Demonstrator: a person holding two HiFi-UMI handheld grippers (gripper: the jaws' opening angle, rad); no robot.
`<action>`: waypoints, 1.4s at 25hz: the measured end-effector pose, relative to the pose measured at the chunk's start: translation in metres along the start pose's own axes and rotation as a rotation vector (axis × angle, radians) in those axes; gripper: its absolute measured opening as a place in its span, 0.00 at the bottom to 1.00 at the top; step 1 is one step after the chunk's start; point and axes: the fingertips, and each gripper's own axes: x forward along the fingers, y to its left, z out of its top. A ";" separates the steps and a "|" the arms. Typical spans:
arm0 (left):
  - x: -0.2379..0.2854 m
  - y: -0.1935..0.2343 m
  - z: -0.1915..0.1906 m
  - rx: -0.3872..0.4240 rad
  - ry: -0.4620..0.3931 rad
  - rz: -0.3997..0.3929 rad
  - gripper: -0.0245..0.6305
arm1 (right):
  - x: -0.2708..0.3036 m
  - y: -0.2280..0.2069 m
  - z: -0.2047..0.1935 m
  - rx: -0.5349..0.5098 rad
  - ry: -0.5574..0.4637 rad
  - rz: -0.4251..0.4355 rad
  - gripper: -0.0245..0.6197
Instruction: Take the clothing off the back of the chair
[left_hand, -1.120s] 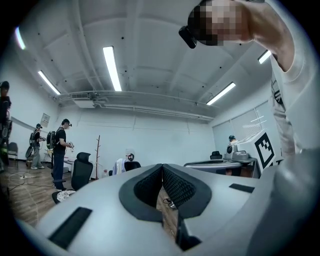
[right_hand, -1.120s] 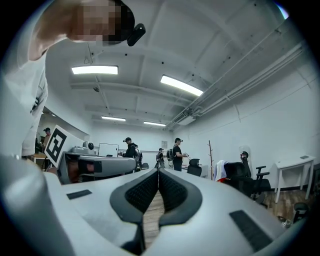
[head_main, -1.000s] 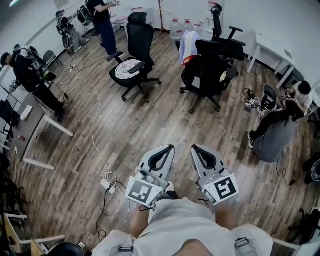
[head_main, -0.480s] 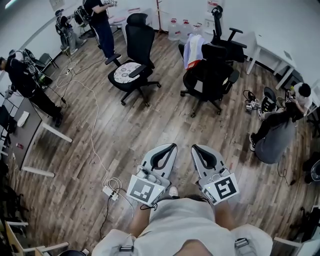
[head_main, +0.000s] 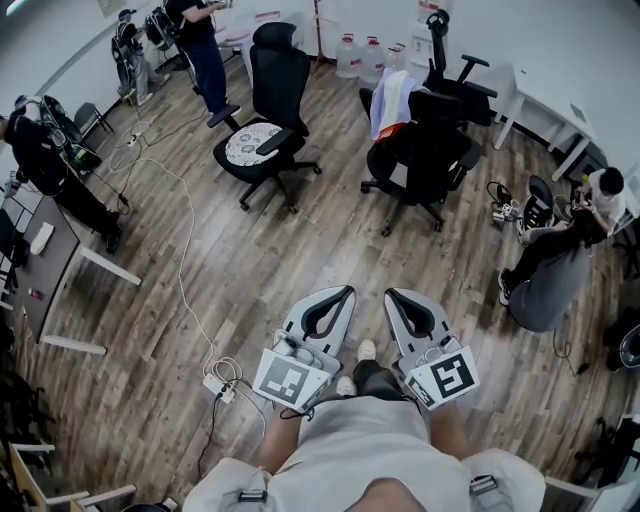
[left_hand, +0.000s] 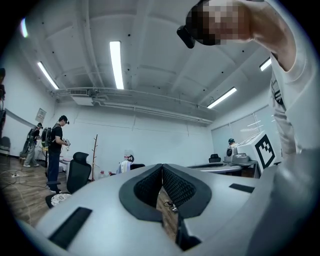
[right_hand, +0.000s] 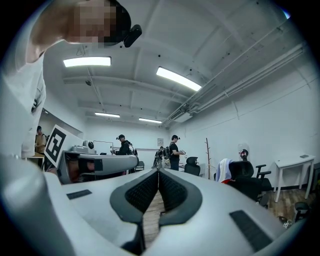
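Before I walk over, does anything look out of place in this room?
A light garment hangs bunched over the back of the black chair, off to one side. A white cable snakes loose across the floor to a power strip near the person's shoes, a possible trip hazard.

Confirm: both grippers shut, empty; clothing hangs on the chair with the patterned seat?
No: head view shows the clothing on the other black chair, to its right. Left gripper and right gripper are shut and empty.
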 end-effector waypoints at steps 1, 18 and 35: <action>0.003 0.003 -0.001 -0.002 0.000 0.004 0.07 | 0.003 -0.002 0.000 0.000 -0.001 0.004 0.07; 0.095 0.053 -0.013 0.011 0.022 0.034 0.07 | 0.071 -0.090 -0.004 0.017 -0.012 0.057 0.07; 0.159 0.078 -0.012 0.006 0.030 0.070 0.07 | 0.107 -0.152 -0.001 0.036 -0.019 0.098 0.07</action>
